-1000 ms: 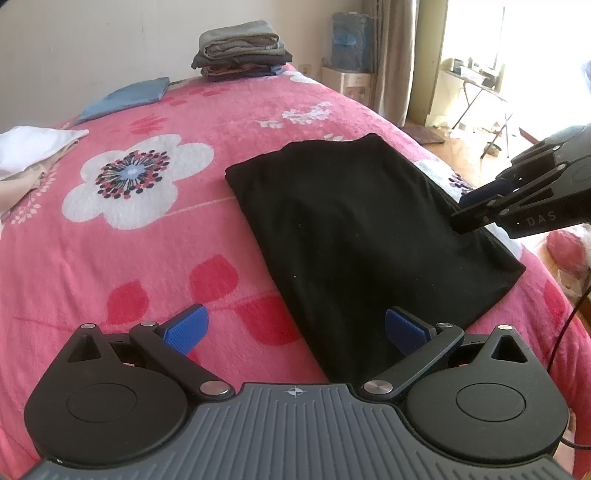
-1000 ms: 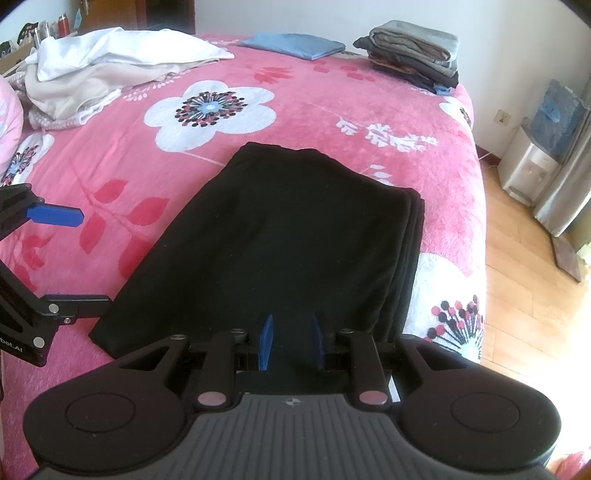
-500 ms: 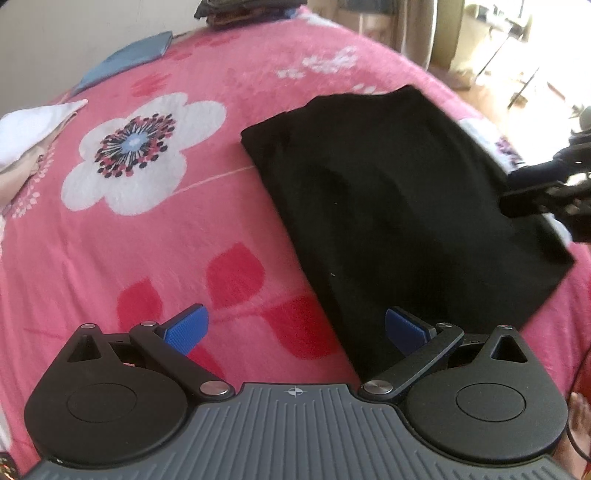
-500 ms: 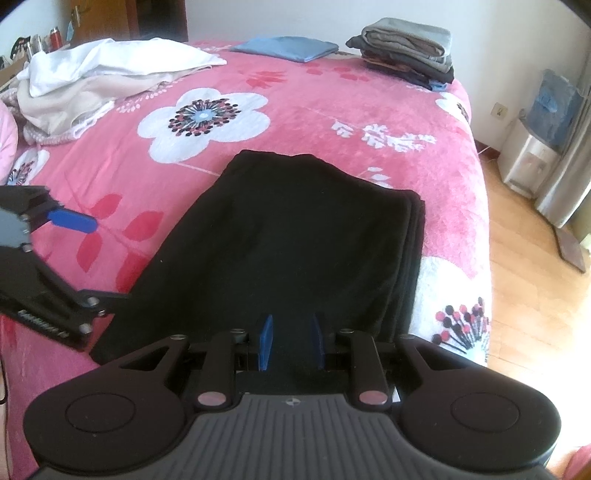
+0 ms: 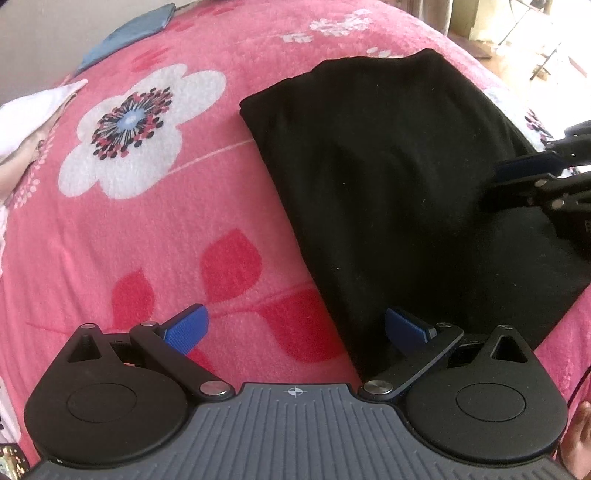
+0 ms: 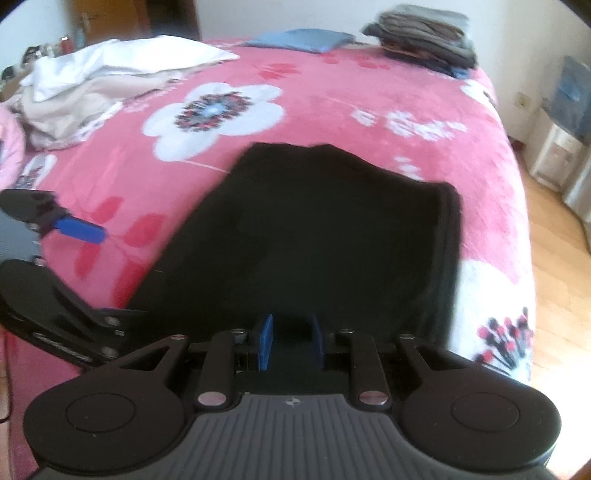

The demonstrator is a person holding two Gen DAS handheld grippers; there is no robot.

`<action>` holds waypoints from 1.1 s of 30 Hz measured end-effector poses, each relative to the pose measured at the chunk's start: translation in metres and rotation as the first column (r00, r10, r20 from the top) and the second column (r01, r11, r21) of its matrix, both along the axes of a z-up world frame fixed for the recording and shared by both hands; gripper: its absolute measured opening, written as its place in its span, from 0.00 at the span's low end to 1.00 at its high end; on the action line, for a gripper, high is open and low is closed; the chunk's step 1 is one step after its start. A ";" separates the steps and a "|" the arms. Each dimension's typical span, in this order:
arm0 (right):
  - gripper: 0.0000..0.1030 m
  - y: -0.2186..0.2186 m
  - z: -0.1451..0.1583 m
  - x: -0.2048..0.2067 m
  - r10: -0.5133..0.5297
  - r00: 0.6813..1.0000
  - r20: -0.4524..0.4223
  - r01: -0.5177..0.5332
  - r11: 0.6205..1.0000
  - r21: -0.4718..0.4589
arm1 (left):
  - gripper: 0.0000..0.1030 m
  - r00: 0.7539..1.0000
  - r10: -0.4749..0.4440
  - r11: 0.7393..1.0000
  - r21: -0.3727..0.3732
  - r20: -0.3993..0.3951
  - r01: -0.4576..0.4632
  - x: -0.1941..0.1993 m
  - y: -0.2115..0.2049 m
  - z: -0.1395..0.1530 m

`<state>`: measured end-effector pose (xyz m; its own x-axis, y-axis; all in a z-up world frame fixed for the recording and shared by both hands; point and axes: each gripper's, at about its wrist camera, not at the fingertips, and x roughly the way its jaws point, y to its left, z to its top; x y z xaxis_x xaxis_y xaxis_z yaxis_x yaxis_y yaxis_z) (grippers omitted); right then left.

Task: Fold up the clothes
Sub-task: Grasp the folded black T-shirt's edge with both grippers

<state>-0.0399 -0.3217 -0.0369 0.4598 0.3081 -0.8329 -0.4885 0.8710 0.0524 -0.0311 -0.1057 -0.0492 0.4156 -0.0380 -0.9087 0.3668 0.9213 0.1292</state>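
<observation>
A black garment (image 5: 399, 192), folded into a long rectangle, lies flat on the pink flowered bed cover (image 5: 147, 229). My left gripper (image 5: 295, 328) is open, low over the garment's near left corner, with one finger over the cloth and one over the cover. My right gripper (image 6: 291, 341) hovers at the garment's (image 6: 314, 240) near edge with its jaws narrowly apart and black cloth between them. It also shows at the right edge of the left wrist view (image 5: 532, 177).
A stack of folded clothes (image 6: 424, 33) and a blue folded item (image 6: 299, 38) sit at the far end of the bed. A white and beige heap (image 6: 92, 85) lies far left. Wooden floor (image 6: 554, 258) and a water dispenser (image 6: 565, 122) are right of the bed.
My left gripper has dropped lower and tilted down toward the garment's near corner. My right gripper has moved forward along the garment's near edge; its jaws stay narrow.
</observation>
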 end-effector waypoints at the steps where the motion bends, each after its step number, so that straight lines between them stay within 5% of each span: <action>1: 0.24 -0.007 -0.003 0.002 -0.023 1.000 0.000 0.023 1.000 -0.007 | 1.00 1.000 0.005 1.000 -0.001 -0.005 -0.005 0.001 0.000 0.000; 10: 0.22 -0.051 0.008 0.015 -0.195 0.980 0.028 0.195 0.981 0.014 | 1.00 0.999 0.027 1.000 0.005 -0.027 -0.027 0.005 -0.001 0.001; 25: 0.23 -0.011 0.005 0.035 -0.066 0.997 0.028 0.064 0.996 0.060 | 1.00 0.999 0.028 0.999 0.021 -0.027 -0.028 0.005 0.000 0.000; 33: 0.23 -0.023 -0.004 0.058 -0.169 0.984 0.064 0.165 0.984 0.062 | 1.00 1.000 0.013 1.000 -0.027 -0.007 -0.013 0.003 0.005 0.003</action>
